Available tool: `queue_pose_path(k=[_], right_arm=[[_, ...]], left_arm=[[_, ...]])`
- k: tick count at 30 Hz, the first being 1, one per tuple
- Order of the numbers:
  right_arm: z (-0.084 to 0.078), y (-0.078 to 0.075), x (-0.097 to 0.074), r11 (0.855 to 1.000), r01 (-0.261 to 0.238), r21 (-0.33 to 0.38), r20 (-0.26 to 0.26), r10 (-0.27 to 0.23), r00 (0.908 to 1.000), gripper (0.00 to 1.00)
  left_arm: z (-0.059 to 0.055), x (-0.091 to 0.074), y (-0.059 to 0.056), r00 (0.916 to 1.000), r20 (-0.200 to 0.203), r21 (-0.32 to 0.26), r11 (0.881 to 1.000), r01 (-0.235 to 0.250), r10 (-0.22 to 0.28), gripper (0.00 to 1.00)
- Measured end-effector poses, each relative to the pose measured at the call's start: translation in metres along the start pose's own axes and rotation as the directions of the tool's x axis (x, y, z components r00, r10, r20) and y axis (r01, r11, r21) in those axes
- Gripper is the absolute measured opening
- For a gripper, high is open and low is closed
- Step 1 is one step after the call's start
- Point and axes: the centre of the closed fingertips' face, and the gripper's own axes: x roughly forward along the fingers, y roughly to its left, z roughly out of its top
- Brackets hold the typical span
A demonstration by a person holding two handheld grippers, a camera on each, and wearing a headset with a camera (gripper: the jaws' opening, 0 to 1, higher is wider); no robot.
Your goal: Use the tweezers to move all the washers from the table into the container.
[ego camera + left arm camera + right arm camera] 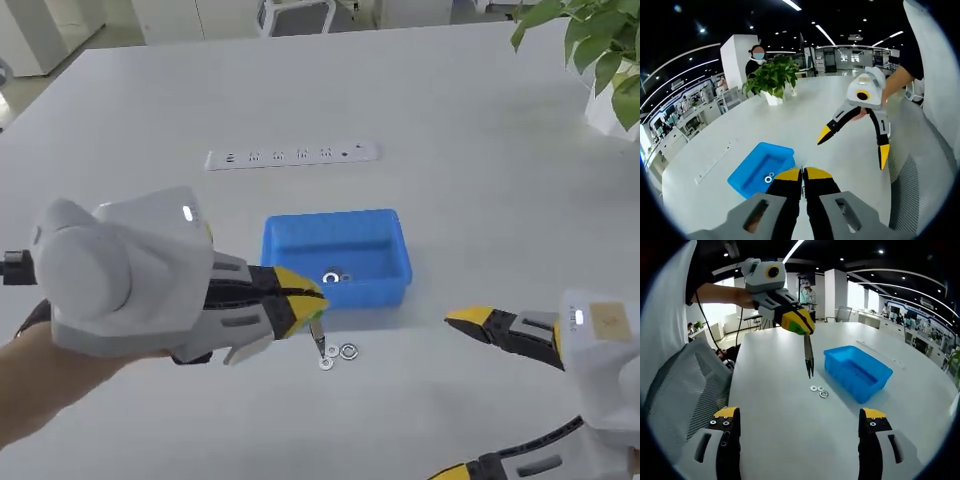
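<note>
Left hand-held gripper (310, 300); container (385, 288) holds washers (335, 278)

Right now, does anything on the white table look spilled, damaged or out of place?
Nothing stands out. The blue plastic container sits level, small metal washers lie flat on the white table beside it, and the left gripper holds thin metal tweezers near them.

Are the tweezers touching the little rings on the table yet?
Apart. In the right gripper view the tips of the tweezers stop short of the washers, and bare table shows between them.
</note>
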Motion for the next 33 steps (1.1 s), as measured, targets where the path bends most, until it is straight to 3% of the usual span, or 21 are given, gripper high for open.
queue_pose_path(k=[8,14,23,33], right_arm=[[0.007,0.008,0.003,1.0,-0.025,0.014,0.023,0.025,0.9994,1.0],[0.014,0.002,0.006,0.998,0.003,0.069,0.068,-0.007,0.9976,1.0],[0.003,-0.01,-0.001,0.994,0.03,0.107,0.061,-0.037,0.9975,0.99],[0.002,-0.007,0.0,0.991,0.028,0.13,0.063,-0.036,0.9973,0.98]], left_arm=[[-0.009,0.002,-0.007,0.9997,-0.011,0.02,1.0,0.022,-0.022,0.05],[-0.014,0.007,-0.012,0.9994,-0.015,0.003,1.0,0.031,-0.031,0.05],[-0.013,0.014,-0.009,0.9996,-0.007,-0.015,1.0,0.026,-0.026,0.05],[-0.016,0.019,-0.01,0.9993,-0.02,-0.009,0.999,0.031,-0.031,0.05]])
